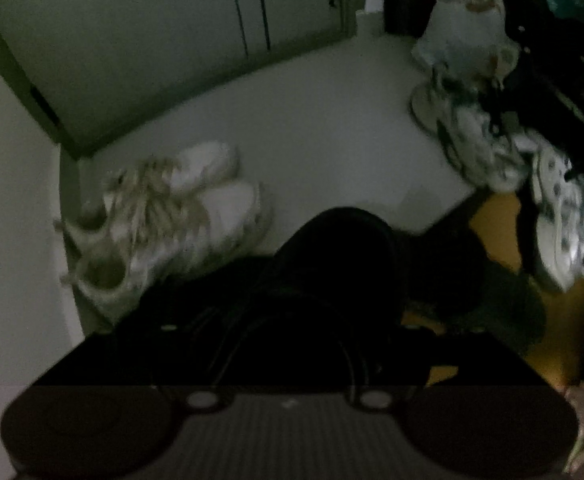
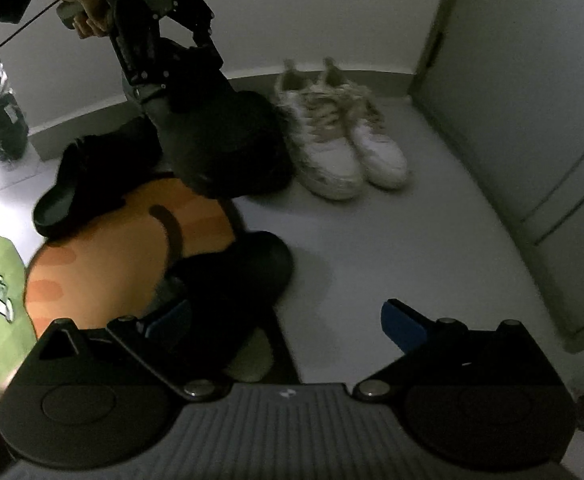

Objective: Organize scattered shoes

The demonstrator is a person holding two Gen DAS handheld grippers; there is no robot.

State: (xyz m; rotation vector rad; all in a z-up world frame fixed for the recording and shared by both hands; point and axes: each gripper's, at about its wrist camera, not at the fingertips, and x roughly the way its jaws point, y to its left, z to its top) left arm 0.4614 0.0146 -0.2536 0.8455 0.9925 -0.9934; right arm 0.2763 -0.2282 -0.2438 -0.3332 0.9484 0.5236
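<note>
By wall edge of grey floor (image 2: 392, 248): 2 white lace-up sneakers (image 2: 344, 140) paired. Left gripper (image 2: 196, 136) clamps black slip-on shoe (image 2: 232, 152) beside them. Right gripper (image 2: 288, 320) wide, empty, near second black shoe (image 2: 252, 264) on orange mat (image 2: 112, 256). Risk: carried shoe knocks pair askew.

From my right wrist view, the grey floor (image 2: 372, 248) lies open from the middle out to the right, up to the cabinet doors (image 2: 532, 120) that wall off that side. At the far wall a pair of white sneakers (image 2: 344, 140) sits side by side, blocking that corner. Left of them my left tool (image 2: 212, 152) and the black shoe (image 2: 232, 148) it holds fill the passage, with a black slipper (image 2: 92, 184) just beside on the orange mat (image 2: 112, 252). Near me, another black shoe (image 2: 244, 268) stands between my right tool (image 2: 288, 320) and the mat. In the left wrist view, patterned sneakers (image 1: 492, 148) crowd the far right.
</note>
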